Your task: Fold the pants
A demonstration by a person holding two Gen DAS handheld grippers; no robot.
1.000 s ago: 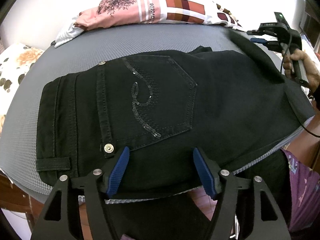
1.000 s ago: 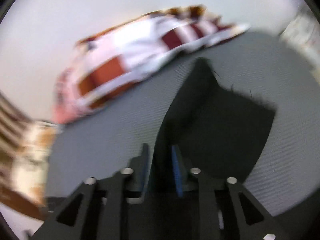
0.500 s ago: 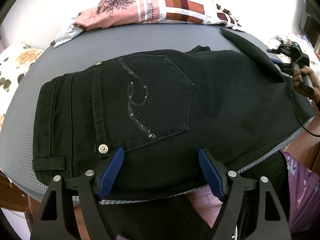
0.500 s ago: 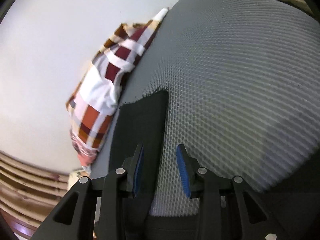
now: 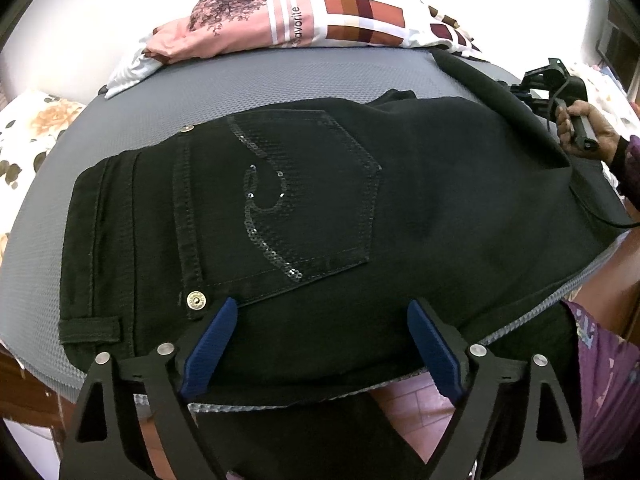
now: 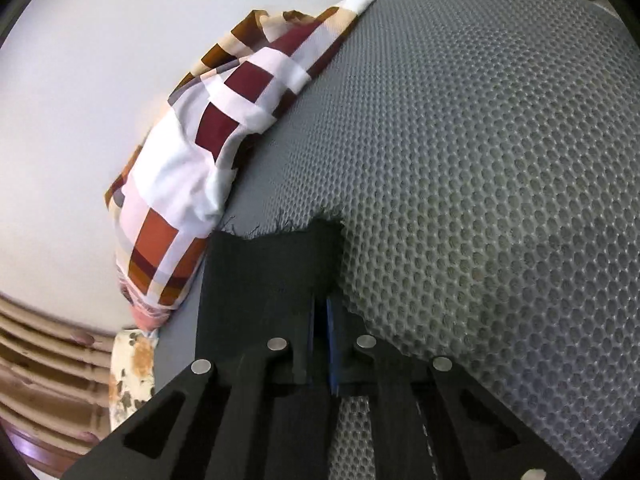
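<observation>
Black pants (image 5: pixel 304 208) lie flat on the grey mesh mat (image 5: pixel 168 92), waistband at the left, sequinned back pocket up. My left gripper (image 5: pixel 320 336) is open just above the pants' near edge, blue pads wide apart, holding nothing. My right gripper (image 6: pixel 320 316) is shut on the frayed hem end of the pants leg (image 6: pixel 272 264), low over the mat (image 6: pixel 480 200). In the left wrist view the right gripper (image 5: pixel 532 84) shows at the far right with the leg (image 5: pixel 492 88) folded back toward it.
A pile of checked and pink clothes (image 5: pixel 312 20) lies along the mat's far edge, also in the right wrist view (image 6: pixel 224 136). A floral cloth (image 5: pixel 28 132) lies at the left. The mat's near edge (image 5: pixel 532 312) drops to the floor.
The right gripper opened after carrying the leg end over, then shut again on the hem low over the mat. The left gripper opened wider and barely moved.
</observation>
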